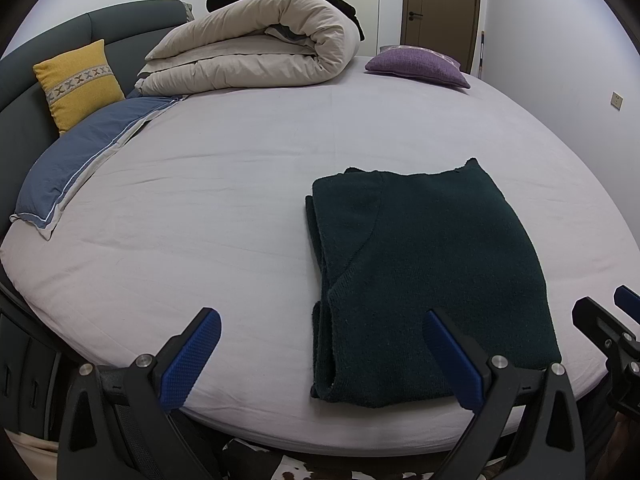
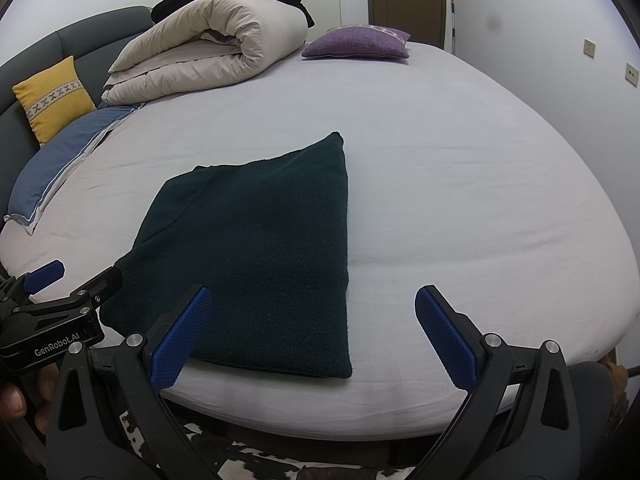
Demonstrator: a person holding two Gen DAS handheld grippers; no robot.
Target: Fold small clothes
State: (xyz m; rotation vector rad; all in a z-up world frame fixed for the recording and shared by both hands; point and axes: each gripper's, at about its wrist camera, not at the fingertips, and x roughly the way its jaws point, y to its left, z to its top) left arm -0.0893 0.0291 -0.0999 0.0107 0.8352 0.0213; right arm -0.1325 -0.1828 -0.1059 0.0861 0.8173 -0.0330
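Dark green sweater [image 1: 424,280] lies folded near bed edge [image 2: 460,208] for easy reach; left gripper [image 1: 320,356], right gripper [image 2: 308,332] both spread wide, empty.

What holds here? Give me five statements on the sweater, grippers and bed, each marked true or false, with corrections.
1. The dark green sweater lies folded on the bed sheet. True.
2. The left gripper is shut on the sweater. False: its jaws stand open, holding nothing.
3. The right gripper is open. True.
4. The purple cushion sits on top of the sweater. False: it lies at the far edge of the bed, apart from it.
5. The rolled beige duvet lies at the back of the bed, beyond the sweater. True.
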